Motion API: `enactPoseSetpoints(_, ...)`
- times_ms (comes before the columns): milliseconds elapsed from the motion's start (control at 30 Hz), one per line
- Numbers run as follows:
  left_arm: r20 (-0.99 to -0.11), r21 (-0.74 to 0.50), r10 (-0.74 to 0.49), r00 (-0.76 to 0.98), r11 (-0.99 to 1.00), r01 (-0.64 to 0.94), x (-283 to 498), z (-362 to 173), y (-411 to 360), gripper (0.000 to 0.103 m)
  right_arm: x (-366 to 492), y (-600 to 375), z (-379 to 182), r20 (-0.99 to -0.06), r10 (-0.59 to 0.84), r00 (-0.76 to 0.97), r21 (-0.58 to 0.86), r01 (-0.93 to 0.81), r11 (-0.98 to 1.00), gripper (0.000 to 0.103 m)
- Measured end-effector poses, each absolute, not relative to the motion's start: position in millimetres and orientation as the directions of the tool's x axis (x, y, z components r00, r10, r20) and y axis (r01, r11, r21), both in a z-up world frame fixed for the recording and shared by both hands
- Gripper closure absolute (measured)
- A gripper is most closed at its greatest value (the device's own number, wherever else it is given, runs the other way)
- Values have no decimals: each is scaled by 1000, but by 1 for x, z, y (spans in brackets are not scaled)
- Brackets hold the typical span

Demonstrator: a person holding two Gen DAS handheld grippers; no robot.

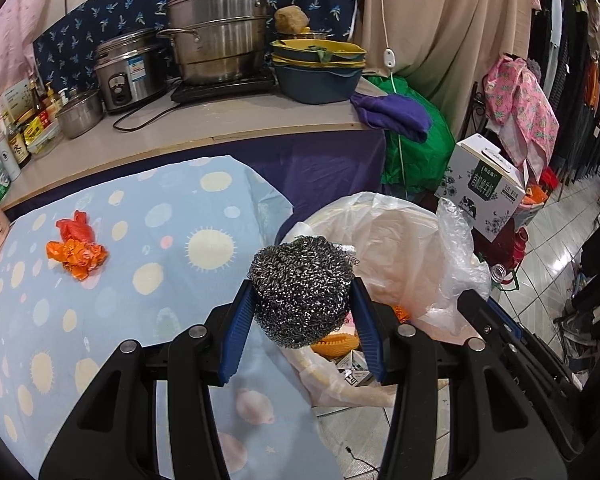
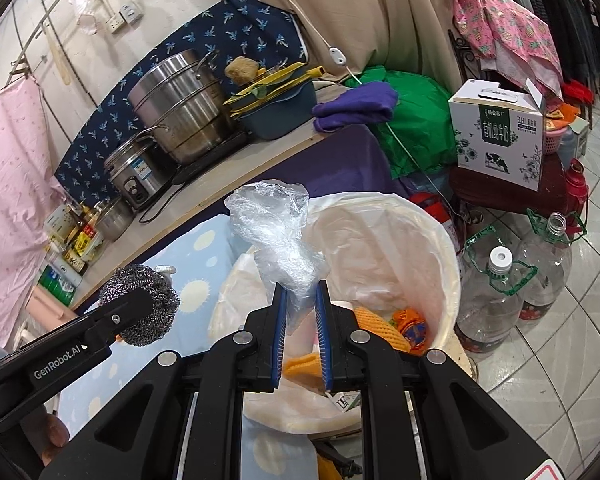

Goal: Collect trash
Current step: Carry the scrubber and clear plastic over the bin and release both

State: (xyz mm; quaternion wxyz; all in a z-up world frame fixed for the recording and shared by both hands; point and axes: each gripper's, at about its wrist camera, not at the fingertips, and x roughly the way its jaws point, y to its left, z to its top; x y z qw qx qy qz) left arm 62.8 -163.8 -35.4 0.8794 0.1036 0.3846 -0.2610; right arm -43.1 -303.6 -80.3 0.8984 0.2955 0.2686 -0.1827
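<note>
Both tools loaded at the bin's edge.
We hold a steel wool scourer [image 1: 302,290] clamped between the left tool's [image 1: 303,312] blue pads, at the lined trash bin's [image 1: 404,232] near rim. Our right tool [image 2: 301,308], narrowly closed, pinches a crumpled clear plastic bag [image 2: 274,232] over the bin's mouth. Crumpled orange wrappers [image 1: 76,246] lie well apart on the sun-patterned blue cloth [image 1: 100,320].

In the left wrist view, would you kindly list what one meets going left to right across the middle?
Orange wrapper → steel wool scrubber held in the left gripper → clear plastic bag → milk carton box.
</note>
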Motion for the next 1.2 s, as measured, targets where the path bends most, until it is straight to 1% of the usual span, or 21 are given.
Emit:
enactPoseSetpoints(333, -748, -6, -376, 547, 828, 561, 60, -48, -189, 57, -46, -318, -92, -616, -178, 767, 433, 519, 737, 88)
enactPoseSetpoints(367, -749, -7, -377, 545, 827, 562, 60, -49, -191, 57, -46, -318, -93, -617, -179, 767, 433, 520, 737, 87)
enactPoseSetpoints(400, -750, -6, -377, 544, 826, 563, 60, -50, -191, 56, -46, -319, -93, -618, -180, 766, 431, 521, 737, 84)
enactPoseSetpoints(433, -750, -5, -376, 544, 826, 564, 60, -51, -192, 56, -46, -319, -93, -617, -190, 763, 425, 527, 736, 84)
enactPoseSetpoints(467, -750, -4, -376, 544, 826, 564, 61, -51, -193, 55, -47, -318, -92, -614, -195, 764, 424, 529, 735, 83)
enactPoseSetpoints(600, -752, -6, -370, 545, 831, 556, 63, -53, -193, 51, -46, -319, -92, -611, -198, 766, 428, 530, 732, 76)
enactPoseSetpoints(633, -750, -4, -369, 549, 833, 553, 63, -53, -193, 50, -46, -319, -92, -610, -198, 767, 429, 530, 731, 75)
enactPoseSetpoints(700, -740, 7, -367, 563, 834, 552, 63, -51, -193, 43, -44, -318, -91, -608, -200, 768, 430, 531, 730, 72)
enactPoseSetpoints(767, -730, 12, -369, 575, 835, 550, 63, -49, -191, 38, -43, -318, -90, -607, -200, 769, 431, 530, 731, 71)
enactPoseSetpoints(1200, -727, -10, -376, 574, 843, 538, 67, -44, -181, 38, -39, -309, -83, -602, -200, 773, 416, 517, 748, 71)
